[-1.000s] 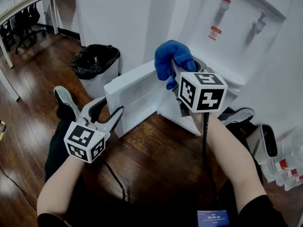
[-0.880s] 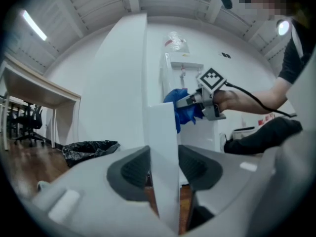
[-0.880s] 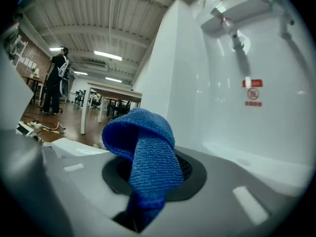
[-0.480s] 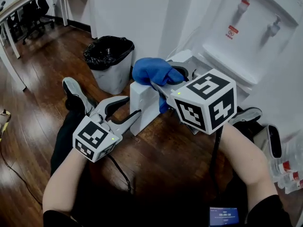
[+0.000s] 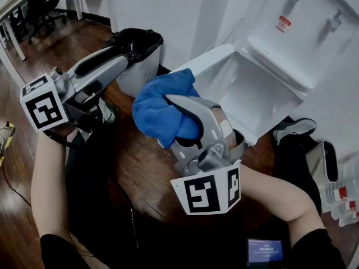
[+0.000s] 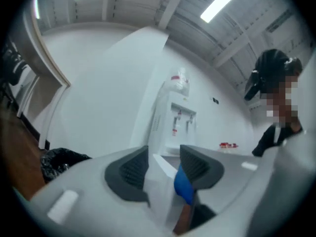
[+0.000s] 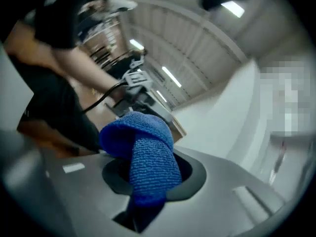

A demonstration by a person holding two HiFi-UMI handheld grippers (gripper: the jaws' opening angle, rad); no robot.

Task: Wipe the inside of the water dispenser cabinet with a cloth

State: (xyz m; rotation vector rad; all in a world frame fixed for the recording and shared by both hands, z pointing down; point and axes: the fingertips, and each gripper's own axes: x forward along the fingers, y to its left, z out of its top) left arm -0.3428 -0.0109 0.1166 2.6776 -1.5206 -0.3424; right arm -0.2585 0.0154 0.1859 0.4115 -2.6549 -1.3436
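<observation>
So, my right hand-held gripper (image 5: 178,114) (image 7: 153,174) has its jaws pressed together on the blue cloth (image 5: 157,108) (image 7: 148,152). A fold is pinched between the pads, and the rest bulges out past the tips in a fat wad. The cloth is outside the cabinet (image 5: 263,97), which sits open off to the far side of this gripper, at the bottom of the white water dispenser (image 5: 297,32). The cabinet's door (image 5: 205,60) is swung out, and its edge is just beyond the cloth – I can't tell if they touch.

My left hand-held gripper (image 5: 120,59) (image 6: 163,169) is up high and off to the side, well apart from the right one, pointing roughly level. Its jaws are spread and have just been opening a little. Nothing is gripped between them – through the gap I only see the white door edge and a bit of the blue cloth further off. Just past its tips is the bin (image 5: 134,49) with the black bag. Under both grippers is the dark wood floor (image 5: 151,167).
</observation>
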